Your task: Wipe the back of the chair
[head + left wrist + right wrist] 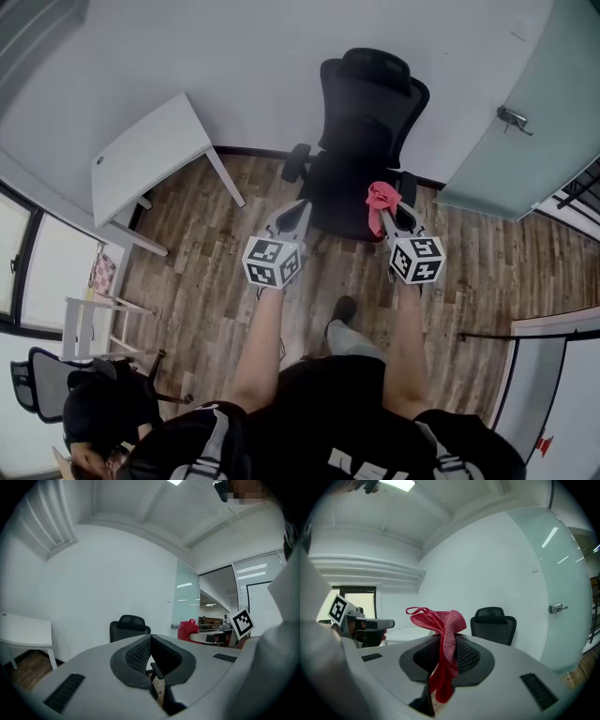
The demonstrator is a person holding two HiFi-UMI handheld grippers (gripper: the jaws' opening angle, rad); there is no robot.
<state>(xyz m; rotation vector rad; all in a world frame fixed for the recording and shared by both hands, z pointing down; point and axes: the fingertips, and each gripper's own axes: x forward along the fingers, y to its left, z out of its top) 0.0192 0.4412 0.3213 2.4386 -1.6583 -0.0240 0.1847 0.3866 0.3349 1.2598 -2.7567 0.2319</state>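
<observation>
A black mesh office chair (367, 141) faces me from the white wall, its backrest and headrest (130, 622) farthest from me; it also shows as the chair (493, 624) in the right gripper view. My right gripper (390, 212) hangs over the seat's front right and is shut on a red cloth (380, 202), which bunches above the jaws as the red cloth (444, 641). To its left, my left gripper (298, 213) is shut with nothing in it, near the seat's front left. Neither gripper touches the backrest.
A white desk (148, 157) stands left of the chair. A frosted glass door (520, 122) with a handle lies to the right. A second dark chair (42, 380) and a white rack (86, 323) sit at the lower left. Wooden floor (202, 281) surrounds my legs.
</observation>
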